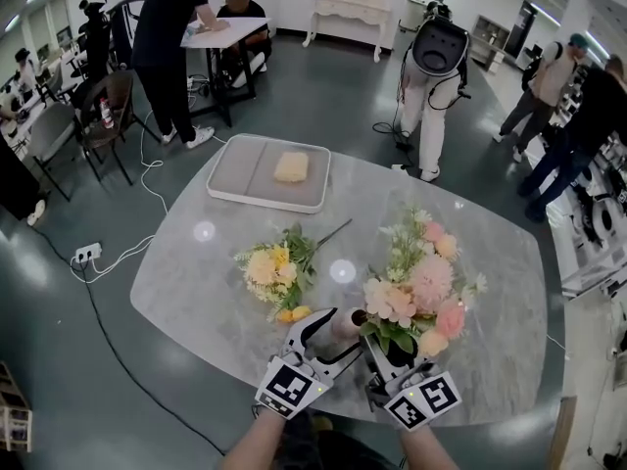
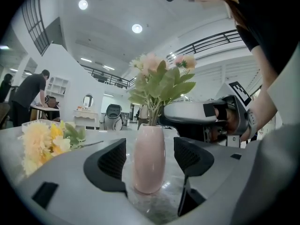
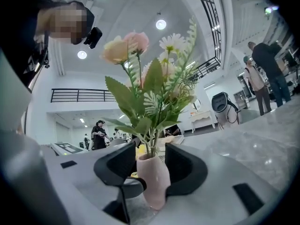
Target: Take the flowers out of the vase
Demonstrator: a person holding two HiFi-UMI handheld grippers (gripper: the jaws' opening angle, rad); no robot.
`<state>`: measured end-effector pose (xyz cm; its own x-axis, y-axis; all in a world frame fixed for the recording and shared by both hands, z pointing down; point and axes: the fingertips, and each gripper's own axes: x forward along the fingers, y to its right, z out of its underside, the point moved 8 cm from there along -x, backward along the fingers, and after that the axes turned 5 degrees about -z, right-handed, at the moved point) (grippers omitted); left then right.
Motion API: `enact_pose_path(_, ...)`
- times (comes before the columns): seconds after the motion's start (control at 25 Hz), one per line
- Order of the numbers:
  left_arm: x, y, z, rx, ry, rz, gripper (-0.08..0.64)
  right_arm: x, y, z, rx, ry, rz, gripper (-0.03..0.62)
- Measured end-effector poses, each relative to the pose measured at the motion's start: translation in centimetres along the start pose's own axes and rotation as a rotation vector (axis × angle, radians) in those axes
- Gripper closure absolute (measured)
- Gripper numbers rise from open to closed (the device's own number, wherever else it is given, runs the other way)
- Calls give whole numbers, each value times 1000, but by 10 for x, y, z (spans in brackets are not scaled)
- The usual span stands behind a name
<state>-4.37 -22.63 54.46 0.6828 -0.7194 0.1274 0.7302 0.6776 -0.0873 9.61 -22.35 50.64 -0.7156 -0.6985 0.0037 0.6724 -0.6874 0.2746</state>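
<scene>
Flowers (image 1: 416, 282) upright in pink vase (image 2: 149, 170), stems vertical, blooms upward; left gripper (image 2: 149, 154) and right gripper (image 3: 150, 159) jaws wide beside vase.

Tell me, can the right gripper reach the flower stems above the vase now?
Probably yes. The right gripper is open with the pink vase between its fingers; the stems rise just above, with nothing in front. It would have to lift a little.
</scene>
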Motion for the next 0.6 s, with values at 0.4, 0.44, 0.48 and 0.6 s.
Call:
enact_pose_path(0.4,3,-2,10,12,-5,6,248,15,-5,-3,-87,24,30,407)
enact_pose_path(0.44,3,-2,10,19,-8,11,249,16,-5,-4,-92,29,35,407)
enact_pose_path(0.48,4,0,10,27,-9,18,249,16,-5,-4,-96,34,42,410)
enact_pose_path(0.6,7,5,9,44,-8,38,250,18,-5,-5,-109,51,58,453)
